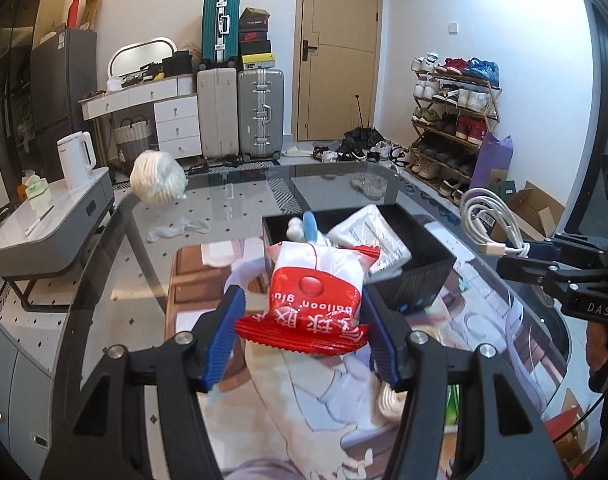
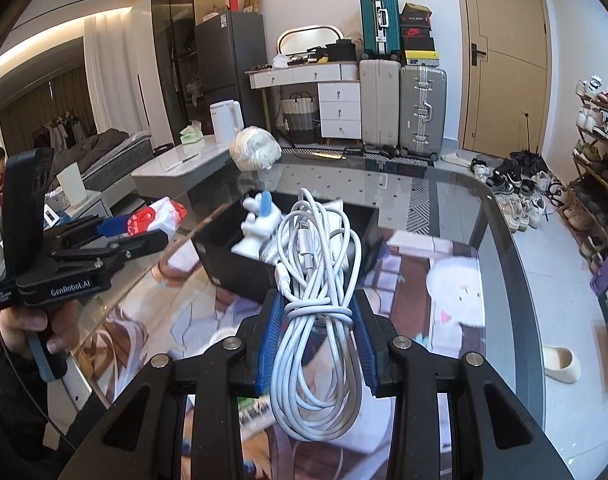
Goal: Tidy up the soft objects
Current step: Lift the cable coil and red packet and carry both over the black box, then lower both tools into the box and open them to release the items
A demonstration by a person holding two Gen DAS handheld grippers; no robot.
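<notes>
My left gripper (image 1: 300, 300) is shut on a red and white balloon glue packet (image 1: 316, 292), held above the glass table just in front of a black box (image 1: 416, 276). In the box lie a white and blue plush toy (image 1: 300, 228) and a white pouch (image 1: 372, 236). My right gripper (image 2: 317, 300) is shut on a coiled white cable (image 2: 316, 264), lifted near the box's (image 2: 232, 264) front wall. The left wrist view shows that cable (image 1: 488, 216) at the right, and the right wrist view shows the packet (image 2: 160, 212) at the left.
A white bundle of yarn or cloth (image 1: 158, 182) sits at the table's far left corner, with a small white rag (image 1: 176, 230) nearer. A printed mat lies under the glass table top (image 1: 232, 200). A side table with a kettle (image 1: 78, 158) stands left; suitcases and a shoe rack lie beyond.
</notes>
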